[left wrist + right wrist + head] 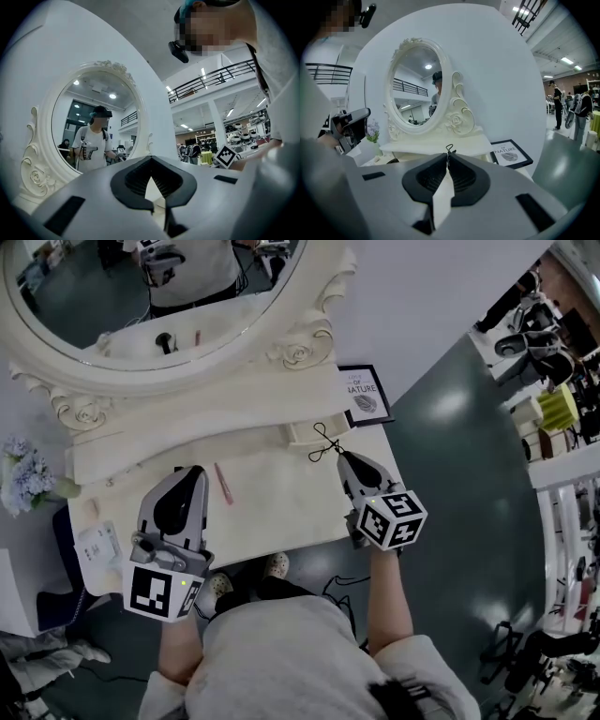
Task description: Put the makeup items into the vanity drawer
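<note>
We judge the black wire tool (324, 440) to be very light and springy, with thin loops that could bend or twist if pinched hard; it may be small scissors or a lash curler, we cannot tell which; the safest hold looks to be low on its stem, where the wires run together, and not on the open loops; in the right gripper view it shows as a fine dark loop (449, 150) standing just past the jaw tips. The right gripper (343, 456) has its jaws pressed together on the tool's near end, so most of the tool pokes out ahead of the tips. What looks like a small open drawer (311, 434) in the cream vanity lies just beyond those tips and a little to their left, under the tool's far loops. The left gripper (192, 470) is closed tip to tip with nothing between its jaws, as its own view shows (151, 158). A slim pink stick (223, 483) lies flat on the vanity top just to the right of the left gripper's tips, between the two grippers. We take the stick to be light, stiff and apt to roll, so a grip across its middle seems best.
</note>
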{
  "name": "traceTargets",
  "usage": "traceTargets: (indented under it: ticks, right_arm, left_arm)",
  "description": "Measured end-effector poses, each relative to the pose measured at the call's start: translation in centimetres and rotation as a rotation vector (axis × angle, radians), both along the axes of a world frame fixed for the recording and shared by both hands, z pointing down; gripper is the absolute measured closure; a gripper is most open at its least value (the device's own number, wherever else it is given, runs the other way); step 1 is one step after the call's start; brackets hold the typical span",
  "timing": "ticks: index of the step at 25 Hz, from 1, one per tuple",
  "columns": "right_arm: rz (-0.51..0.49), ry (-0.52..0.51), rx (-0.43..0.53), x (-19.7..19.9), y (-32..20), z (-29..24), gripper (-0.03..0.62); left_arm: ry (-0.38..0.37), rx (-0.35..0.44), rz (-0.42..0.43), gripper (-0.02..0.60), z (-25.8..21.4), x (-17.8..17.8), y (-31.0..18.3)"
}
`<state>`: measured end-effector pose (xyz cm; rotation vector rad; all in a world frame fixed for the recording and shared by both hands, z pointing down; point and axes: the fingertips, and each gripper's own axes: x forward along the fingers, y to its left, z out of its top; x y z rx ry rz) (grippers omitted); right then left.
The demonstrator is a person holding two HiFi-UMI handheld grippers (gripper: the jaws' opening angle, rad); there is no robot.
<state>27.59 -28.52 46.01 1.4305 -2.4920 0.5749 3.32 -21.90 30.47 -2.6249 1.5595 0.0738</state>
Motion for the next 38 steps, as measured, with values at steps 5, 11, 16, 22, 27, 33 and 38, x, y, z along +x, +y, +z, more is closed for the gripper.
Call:
traceTargets:
  ticks: [5, 11, 16, 22, 27, 33, 38]
  right_arm:
    - [-0.055, 0.045, -0.058, 0.1, -1.2, 1.0, 0.562]
    - [-0.135, 0.127, -0.145, -0.2, -2.5, 2.6, 0.56]
    - [-0.179, 0.163, -0.223, -0.3, -3.1, 3.9, 0.562]
    - [-0.187, 0.196, -0.275, -0.5, -4.7, 4.6, 0.56]
    - [-0.202, 0.245, -0.316, -0.5, -6.0, 5.3, 0.56]
    - [-0.208, 0.256, -0.344, -0.7, -7.4, 5.9, 0.56]
    - [-0.217, 0.265, -0.363, -1.0, -8.7, 6.6, 0.56]
  left_arm:
    - [-0.005, -0.005, -0.034, 0.568, 0.1, -0.3, -0.3]
    - [-0.006, -0.014, -0.071, 0.568, 0.4, -0.8, -0.7]
    - [-0.006, -0.019, -0.093, 0.568, 0.5, -1.0, -0.9]
    - [-0.01, -0.028, -0.118, 0.568, 0.9, -1.4, -1.2]
    - [-0.01, -0.031, -0.143, 0.568, 1.0, -2.0, -1.4]
    - [-0.011, -0.041, -0.163, 0.568, 1.3, -2.5, -1.9]
    - [-0.015, -0.048, -0.18, 0.568, 1.5, -2.9, -2.4]
